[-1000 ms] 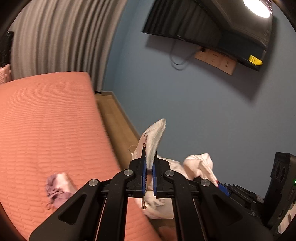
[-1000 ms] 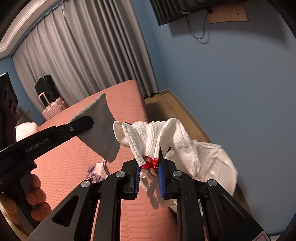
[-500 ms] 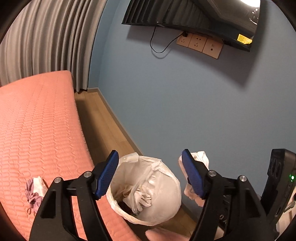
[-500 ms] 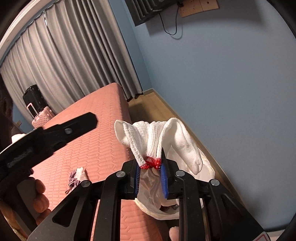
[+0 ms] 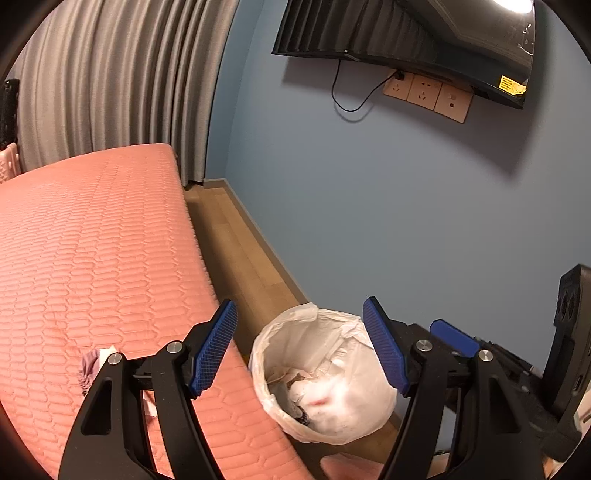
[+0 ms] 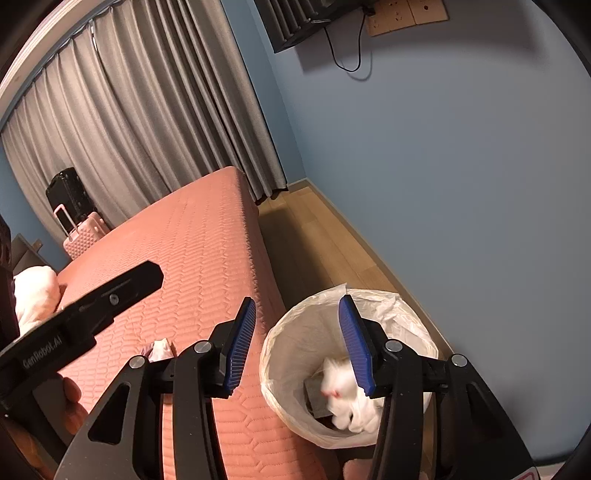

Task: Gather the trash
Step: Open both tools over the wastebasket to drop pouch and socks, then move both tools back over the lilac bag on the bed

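Right view only: white sock [image 6: 347,398], blurred, inside lined bin [image 6: 295,317] under right hand-held gripper [image 6: 299,347], jaws opening, empty. Left hand-held gripper [image 5: 301,349]: apart, empty. Crumpled tissue [image 5: 96,360] left, on pink bed [image 5: 92,240]; blue wall [image 5: 406,206].

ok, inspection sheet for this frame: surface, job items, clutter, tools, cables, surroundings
Surface: pink quilted mattress, bare but for one scrap; wood floor beside it.
Job's things: lined bin on the floor against the mattress edge; a blurred white sock with a red mark inside it; crumpled purple-white scrap on the mattress.
Clutter: nothing seen beyond the scrap.
Tools: left tool open, nothing between its pads; right tool opening above the bin, nothing between its pads.
Cables: one black cord loops from the wall sockets towards the TV.
Surroundings: blue wall, grey curtains, pink suitcase and black case behind the bed.
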### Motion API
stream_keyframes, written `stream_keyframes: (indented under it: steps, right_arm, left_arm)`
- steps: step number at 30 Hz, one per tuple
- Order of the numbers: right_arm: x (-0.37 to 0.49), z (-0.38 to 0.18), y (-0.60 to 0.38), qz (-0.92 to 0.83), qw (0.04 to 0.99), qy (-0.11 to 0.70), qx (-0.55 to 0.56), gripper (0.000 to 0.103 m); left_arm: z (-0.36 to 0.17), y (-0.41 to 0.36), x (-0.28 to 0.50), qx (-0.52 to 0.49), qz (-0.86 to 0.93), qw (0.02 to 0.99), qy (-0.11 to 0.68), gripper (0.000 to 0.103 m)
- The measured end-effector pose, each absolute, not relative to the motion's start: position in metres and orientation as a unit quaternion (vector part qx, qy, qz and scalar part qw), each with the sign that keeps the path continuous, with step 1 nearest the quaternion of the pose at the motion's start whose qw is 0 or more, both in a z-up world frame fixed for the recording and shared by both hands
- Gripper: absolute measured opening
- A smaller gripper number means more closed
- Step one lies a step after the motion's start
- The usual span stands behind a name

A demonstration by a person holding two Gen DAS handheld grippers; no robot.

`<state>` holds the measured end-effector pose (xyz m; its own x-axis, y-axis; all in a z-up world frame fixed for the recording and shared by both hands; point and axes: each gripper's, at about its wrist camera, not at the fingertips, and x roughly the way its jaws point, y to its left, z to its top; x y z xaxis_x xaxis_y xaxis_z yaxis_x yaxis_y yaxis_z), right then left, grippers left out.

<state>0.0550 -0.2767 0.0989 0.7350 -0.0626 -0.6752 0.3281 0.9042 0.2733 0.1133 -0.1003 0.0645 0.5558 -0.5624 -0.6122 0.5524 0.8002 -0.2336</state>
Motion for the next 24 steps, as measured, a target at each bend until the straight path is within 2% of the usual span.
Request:
stream_keyframes:
  steps: [11,15,24]
  right_arm:
    - [0.057,0.111,-0.254,-0.087,0.917,0.344,0.180,0.048]
    - [0.056,0.112,-0.240,-0.081,0.919,0.346,0.172,0.054]
    - [0.057,0.099,-0.193,-0.048,0.915,0.369,0.153,0.054]
  left_arm:
    - [0.058,-0.071,0.114,-0.026,-0.295,0.887,0.354,0.068]
    - [0.054,-0.055,0.112,-0.035,-0.279,0.891,0.357,0.068]
    - [0.033,-0.005,0.107,-0.046,-0.231,0.896,0.376,0.071]
